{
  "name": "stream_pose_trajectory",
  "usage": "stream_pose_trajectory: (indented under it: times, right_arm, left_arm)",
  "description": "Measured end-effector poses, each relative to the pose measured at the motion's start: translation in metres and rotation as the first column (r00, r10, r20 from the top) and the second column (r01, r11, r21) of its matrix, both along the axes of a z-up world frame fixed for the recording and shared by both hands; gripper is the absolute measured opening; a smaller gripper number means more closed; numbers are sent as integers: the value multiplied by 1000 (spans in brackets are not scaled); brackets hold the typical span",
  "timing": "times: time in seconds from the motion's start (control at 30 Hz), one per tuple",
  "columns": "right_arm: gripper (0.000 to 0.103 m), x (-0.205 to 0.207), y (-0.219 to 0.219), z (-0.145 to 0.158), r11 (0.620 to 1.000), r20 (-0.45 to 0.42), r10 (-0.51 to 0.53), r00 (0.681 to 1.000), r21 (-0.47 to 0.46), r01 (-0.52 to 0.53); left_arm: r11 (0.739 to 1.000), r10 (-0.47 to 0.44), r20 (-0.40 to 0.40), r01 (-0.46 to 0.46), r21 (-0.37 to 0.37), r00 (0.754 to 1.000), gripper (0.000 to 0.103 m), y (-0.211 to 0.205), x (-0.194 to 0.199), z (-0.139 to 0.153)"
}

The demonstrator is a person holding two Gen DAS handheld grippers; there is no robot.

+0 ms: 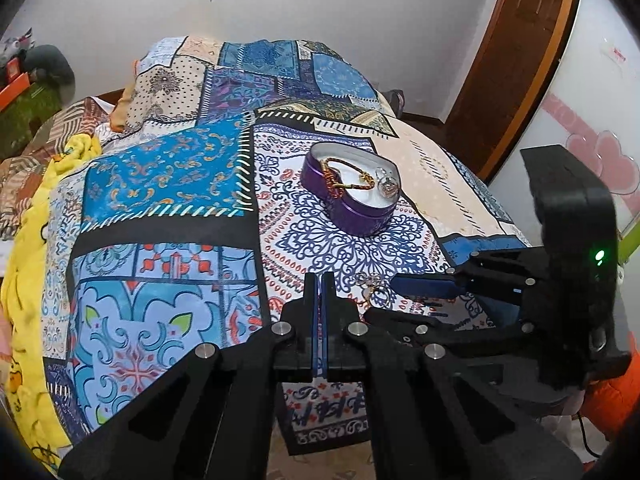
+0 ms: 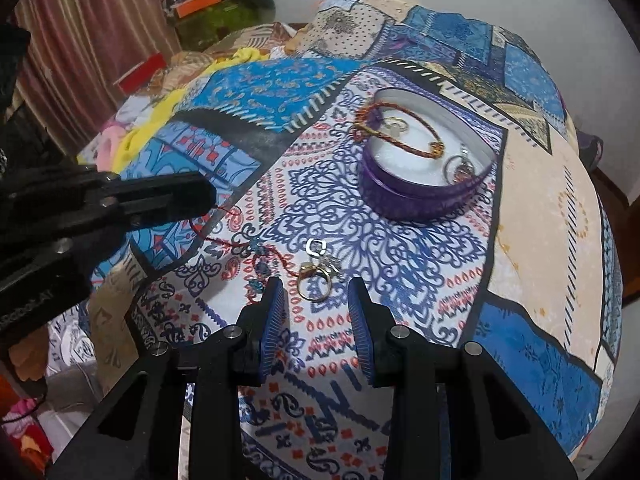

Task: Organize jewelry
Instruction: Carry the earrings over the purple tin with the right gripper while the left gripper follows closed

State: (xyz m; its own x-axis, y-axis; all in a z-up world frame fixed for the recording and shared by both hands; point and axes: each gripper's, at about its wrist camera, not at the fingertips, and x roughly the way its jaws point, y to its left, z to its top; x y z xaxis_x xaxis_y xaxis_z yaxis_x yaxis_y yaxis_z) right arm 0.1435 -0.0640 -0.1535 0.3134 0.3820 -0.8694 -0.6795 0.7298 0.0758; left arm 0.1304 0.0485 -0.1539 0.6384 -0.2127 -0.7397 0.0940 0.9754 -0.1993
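Note:
A purple heart-shaped tin (image 1: 352, 190) stands on the patterned bedspread, also in the right wrist view (image 2: 424, 160). Inside lie a red-gold braided bracelet (image 2: 400, 132) and small rings. A gold ring (image 2: 314, 286) and small silver pieces (image 2: 318, 248) lie loose on the cloth, with a red string bracelet (image 2: 256, 254) to their left. My right gripper (image 2: 318, 292) is open, its fingers either side of the gold ring. My left gripper (image 1: 319, 286) is shut; in the right wrist view (image 2: 200, 196) the red string runs up to its tip.
The patterned bedspread (image 1: 168, 184) covers the bed. A yellow blanket (image 1: 28, 264) lies along its left edge. A wooden door frame (image 1: 516, 64) and a white cabinet (image 1: 592, 92) stand at the right. Clutter sits by the curtain (image 2: 100, 32).

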Motion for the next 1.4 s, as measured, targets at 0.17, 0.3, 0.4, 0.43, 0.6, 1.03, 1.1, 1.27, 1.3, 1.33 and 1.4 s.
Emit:
stream_pose_trajectory:
  times: [0.17, 0.3, 0.4, 0.43, 0.6, 1.03, 1.1, 1.27, 1.3, 1.33, 1.4]
  right_arm:
    - [24, 1, 6, -2, 1000, 9, 15, 1000, -11, -14]
    - [17, 3, 3, -2, 1000, -2, 9, 1000, 12, -9]
    - [17, 2, 1, 0, 1000, -2, 9, 1000, 21, -9]
    - [17, 1, 0, 0, 1000, -5, 11, 1000, 26, -11]
    - [17, 0, -9, 9, 999, 4, -11, 1000, 52, 10]
    - [17, -5, -40, 63, 984, 134, -107, 985, 156, 85]
    - [17, -5, -42, 69, 981, 154, -118, 981, 169, 91]
    - [17, -1, -48, 83, 976, 188, -128, 974, 197, 90]
    - [17, -1, -48, 84, 976, 194, -130, 972, 199, 90]
    - [17, 0, -49, 85, 976, 201, -133, 971, 199, 93]
    - [17, 2, -51, 87, 975, 207, -140, 968, 202, 98]
  left_arm:
    - [1000, 19, 11, -18, -9, 1000, 0, 6, -3, 2]
    - [1000, 27, 15, -27, -8, 1000, 0, 6, -4, 4]
    - [1000, 30, 24, -30, -5, 999, 0, 7, -5, 8]
    - [1000, 30, 28, -30, -3, 999, 0, 7, -5, 10]
    - [1000, 23, 70, -23, -13, 997, 0, 5, -9, 26]
    - [999, 22, 188, -28, 28, 982, 0, -9, -5, 72]
    - [999, 21, 204, -27, 26, 979, 0, -10, -4, 79]
    - [999, 16, 249, -24, 28, 968, 0, -15, 1, 97]
    - [999, 16, 255, -24, 28, 967, 0, -17, 3, 98]
    - [999, 13, 261, -20, 27, 965, 0, -18, 5, 100]
    - [999, 8, 272, -17, 32, 962, 0, -21, 10, 103]
